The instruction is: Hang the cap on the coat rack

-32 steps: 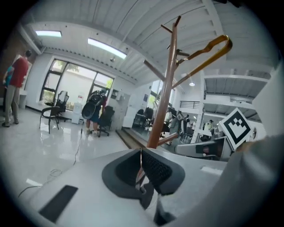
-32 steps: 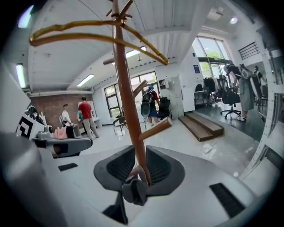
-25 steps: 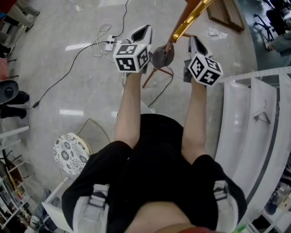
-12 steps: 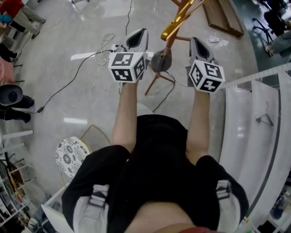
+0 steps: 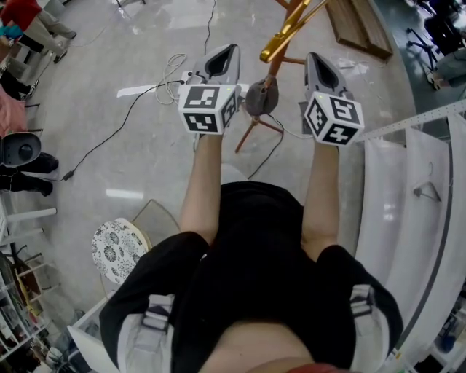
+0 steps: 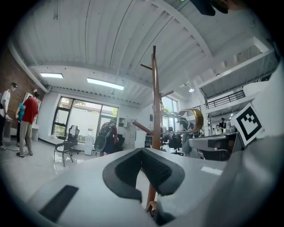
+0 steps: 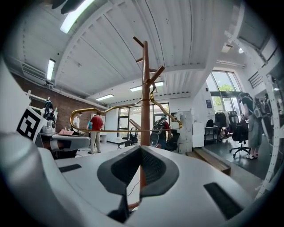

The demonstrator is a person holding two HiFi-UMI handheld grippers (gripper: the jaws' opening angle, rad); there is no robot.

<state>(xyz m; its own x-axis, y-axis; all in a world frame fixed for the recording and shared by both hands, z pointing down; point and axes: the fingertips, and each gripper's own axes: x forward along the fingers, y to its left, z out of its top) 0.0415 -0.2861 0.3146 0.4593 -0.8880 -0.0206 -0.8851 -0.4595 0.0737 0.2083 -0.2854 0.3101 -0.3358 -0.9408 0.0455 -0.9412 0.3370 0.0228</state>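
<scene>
A grey cap (image 5: 261,98) sits on the wooden coat rack (image 5: 251,130) between my two grippers, beneath the rack's gold curved arm (image 5: 291,33). My left gripper (image 5: 227,52) is just left of the cap and my right gripper (image 5: 314,60) just right of it; neither touches it. In the left gripper view the left gripper (image 6: 142,151) is shut, with the rack pole (image 6: 155,111) rising behind it. In the right gripper view the right gripper (image 7: 141,149) is shut too, with the pole (image 7: 145,97) and its pegs straight ahead. No cap shows between either pair of jaws.
A power strip with cables (image 5: 175,69) lies on the floor to the left. Below it stands a patterned stool (image 5: 116,248). White curved shelving (image 5: 408,211) with a hanger (image 5: 426,191) runs along the right. A wooden platform (image 5: 360,22) lies beyond. People (image 6: 26,119) stand far off.
Both grippers have shifted a little forward and now flank the cap evenly. The cap stays on the rack.
</scene>
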